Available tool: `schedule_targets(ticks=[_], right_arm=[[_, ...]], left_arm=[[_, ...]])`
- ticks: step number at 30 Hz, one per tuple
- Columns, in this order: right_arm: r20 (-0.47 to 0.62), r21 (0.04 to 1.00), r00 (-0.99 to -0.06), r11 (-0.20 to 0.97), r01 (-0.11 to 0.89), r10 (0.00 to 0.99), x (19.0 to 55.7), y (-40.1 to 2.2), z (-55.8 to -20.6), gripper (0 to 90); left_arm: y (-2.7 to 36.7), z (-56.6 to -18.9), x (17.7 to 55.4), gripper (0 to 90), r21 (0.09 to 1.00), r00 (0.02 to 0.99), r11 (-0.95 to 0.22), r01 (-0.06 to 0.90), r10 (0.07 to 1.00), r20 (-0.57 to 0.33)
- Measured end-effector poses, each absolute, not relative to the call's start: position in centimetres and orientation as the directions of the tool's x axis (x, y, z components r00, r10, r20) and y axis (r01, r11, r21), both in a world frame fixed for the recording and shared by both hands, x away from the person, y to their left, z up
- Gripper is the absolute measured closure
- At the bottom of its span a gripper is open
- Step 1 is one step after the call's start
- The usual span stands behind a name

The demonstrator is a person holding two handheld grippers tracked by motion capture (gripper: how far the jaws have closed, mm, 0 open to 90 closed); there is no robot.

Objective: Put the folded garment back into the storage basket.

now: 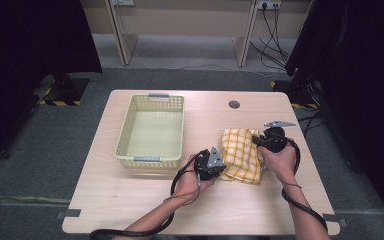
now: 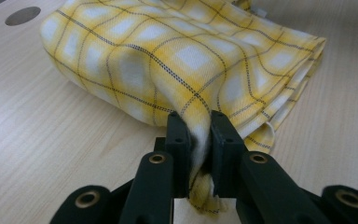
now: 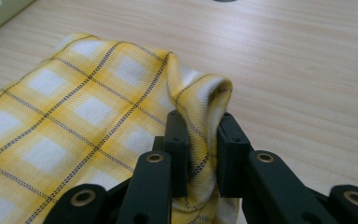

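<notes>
I have both tongs clamped on the yellow checked cloth [image 1: 241, 155], which lies folded on the table [image 1: 130, 200] just right of the basket [image 1: 152, 131]. My left tongs [image 2: 199, 123] pinch a fold at its near-left edge; my right tongs [image 3: 200, 125] pinch a bunched corner at its far-right side. The risk I see: each bite looks narrow and may hold only some layers, so a lift could let the folds fall open or slip free. I can read no brand, label or writing anywhere.
</notes>
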State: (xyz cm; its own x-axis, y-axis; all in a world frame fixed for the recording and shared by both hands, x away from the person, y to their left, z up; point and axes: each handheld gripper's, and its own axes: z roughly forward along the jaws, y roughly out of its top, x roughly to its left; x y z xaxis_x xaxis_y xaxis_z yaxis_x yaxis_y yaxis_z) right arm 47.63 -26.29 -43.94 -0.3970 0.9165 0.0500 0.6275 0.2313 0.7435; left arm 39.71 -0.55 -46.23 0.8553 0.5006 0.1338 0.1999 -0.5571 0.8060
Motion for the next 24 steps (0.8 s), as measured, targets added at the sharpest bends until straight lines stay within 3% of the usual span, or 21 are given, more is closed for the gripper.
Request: schedule_targets(ticks=[24], right_arm=[[-0.013,0.812,-0.416,0.253,0.526,0.909,46.7,-24.1,-38.6,78.2]], left_arm=[[1.5,-42.8,38.8,79.6,0.848,0.821,-0.511,0.143,0.539,0.186]])
